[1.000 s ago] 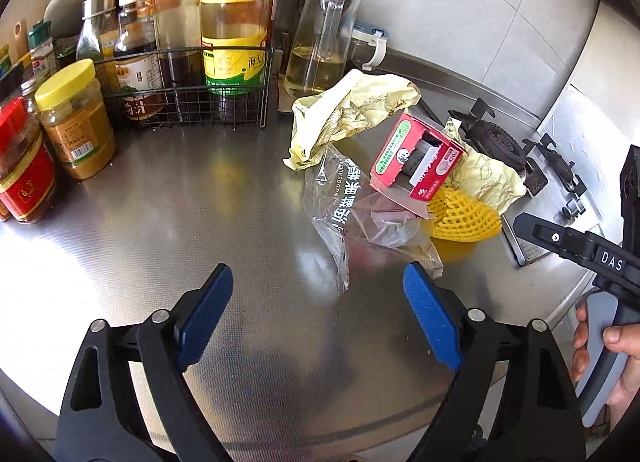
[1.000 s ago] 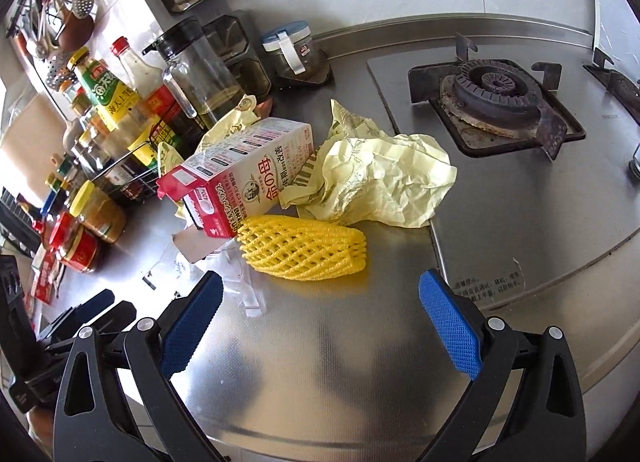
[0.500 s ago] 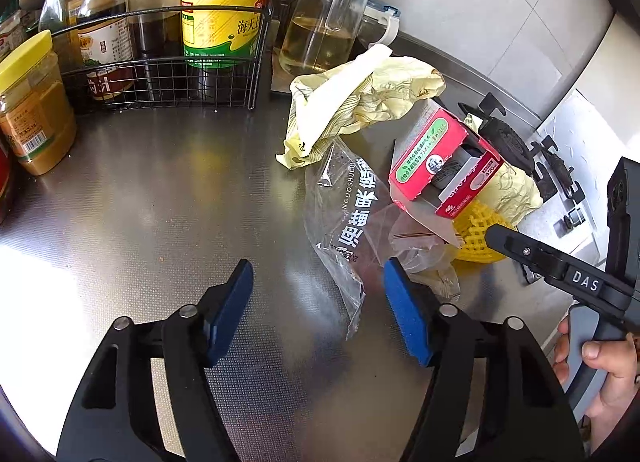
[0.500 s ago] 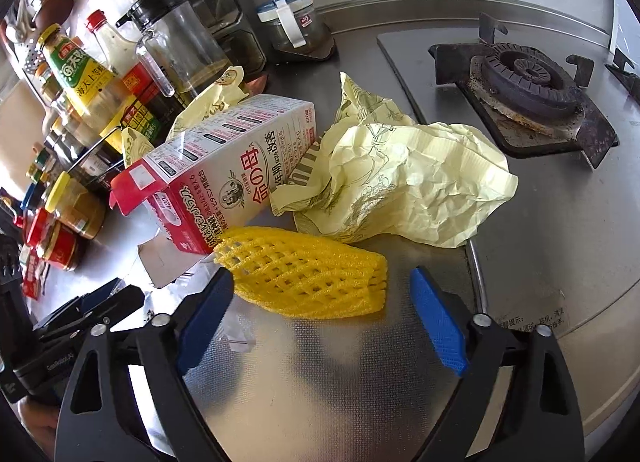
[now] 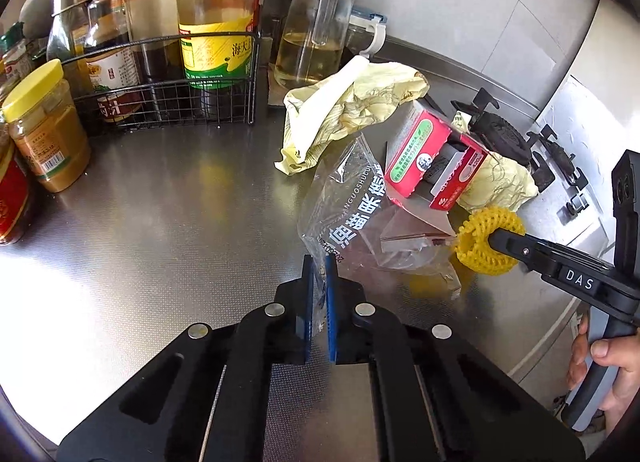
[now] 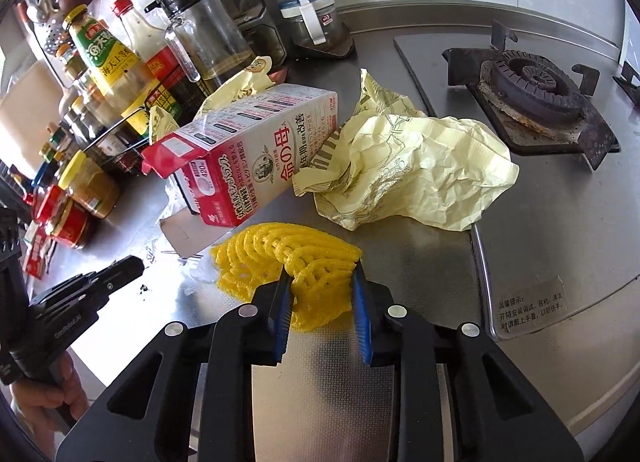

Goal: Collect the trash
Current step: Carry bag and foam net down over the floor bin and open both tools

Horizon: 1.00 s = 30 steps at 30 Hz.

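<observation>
1. Left wrist view is showing the left claw point(image 5: 319, 294) pinching the near corner of a clear crinkled plastic bag with white printed characters point(image 5: 352, 218); its jaws have just been closing and the film is now caught between the blue pads.
2. Right wrist view is showing the right claw point(image 6: 322, 302) squeezing a yellow foam mesh fruit sleeve point(image 6: 288, 266); its jaws have just been closing and the netting is bulging between the pads.
3. All the trash is lying on the brushed steel table point(image 5: 160, 230), between a black wire rack of bottles point(image 5: 168, 82) and a black gas burner point(image 6: 536, 94).
4. Both held pieces are looking very light and soft. The bag is probably slippery and floppy, so a grip on a bunched edge seems best. The sleeve is springy and squashing easily, so a grip across its middle should be holding well.
5. Counting the trash: one plastic bag, one foam sleeve, one opened red and white cardboard carton point(image 6: 256, 158) lying on its side, and two crumpled sheets of pale yellow paper point(image 6: 416, 178).
6. The carton is looking stiff but probably empty and light; taking it across its narrow sides seems sensible. The paper is soft and is likely to be crushing under any grip.
</observation>
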Available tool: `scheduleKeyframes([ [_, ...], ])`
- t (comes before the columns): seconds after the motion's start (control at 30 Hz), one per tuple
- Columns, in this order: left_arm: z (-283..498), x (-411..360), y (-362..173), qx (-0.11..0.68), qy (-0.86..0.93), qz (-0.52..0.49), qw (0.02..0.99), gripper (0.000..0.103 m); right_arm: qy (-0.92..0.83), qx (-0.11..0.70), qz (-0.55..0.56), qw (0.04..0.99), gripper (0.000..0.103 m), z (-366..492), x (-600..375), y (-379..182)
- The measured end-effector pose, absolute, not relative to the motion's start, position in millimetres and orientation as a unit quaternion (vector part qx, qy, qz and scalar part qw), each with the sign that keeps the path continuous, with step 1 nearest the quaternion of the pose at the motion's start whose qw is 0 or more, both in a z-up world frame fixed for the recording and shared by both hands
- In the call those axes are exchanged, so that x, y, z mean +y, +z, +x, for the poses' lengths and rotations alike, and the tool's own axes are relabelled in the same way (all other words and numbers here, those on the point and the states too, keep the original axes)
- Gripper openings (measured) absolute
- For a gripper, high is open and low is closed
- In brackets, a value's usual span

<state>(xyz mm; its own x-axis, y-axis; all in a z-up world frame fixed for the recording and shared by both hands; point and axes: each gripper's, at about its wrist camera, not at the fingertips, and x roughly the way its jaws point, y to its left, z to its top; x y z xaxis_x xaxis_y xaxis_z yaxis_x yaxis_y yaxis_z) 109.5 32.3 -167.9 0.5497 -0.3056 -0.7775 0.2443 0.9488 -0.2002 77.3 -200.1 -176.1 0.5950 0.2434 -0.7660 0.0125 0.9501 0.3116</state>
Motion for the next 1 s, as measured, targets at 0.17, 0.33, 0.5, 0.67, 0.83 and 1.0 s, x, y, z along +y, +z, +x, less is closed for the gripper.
scheduleKeyframes([
  [0.17,85.1,39.3,-144.6,0.419,-0.14,-0.023,0.897,0.004,0.071,0.433,0.149,0.886,0.028,56.0,-202.6,-165.8],
  [0.33,50.8,48.2,-127.2,0.403,-0.128,-0.025,0.906,0.004,0.083,0.424,0.149,0.889,0.028,25.3,-202.6,-157.8],
  [0.5,5.7,48.9,-120.7,0.397,-0.125,-0.027,0.909,0.004,0.095,0.422,0.146,0.89,0.028,-10.6,-200.1,-155.2],
  [0.67,-42.4,45.4,-126.7,0.402,-0.134,-0.034,0.905,0.004,0.107,0.431,0.144,0.885,0.028,-49.4,-194.7,-162.0],
  [0.83,-86.6,41.4,-144.5,0.418,-0.137,-0.045,0.897,0.004,0.118,0.448,0.135,0.876,0.028,-87.5,-188.7,-177.0],
  [1.0,-122.2,39.5,-176.6,0.448,-0.136,-0.057,0.881,0.004,0.119,0.479,0.131,0.86,0.028,-117.0,-189.9,-209.8],
])
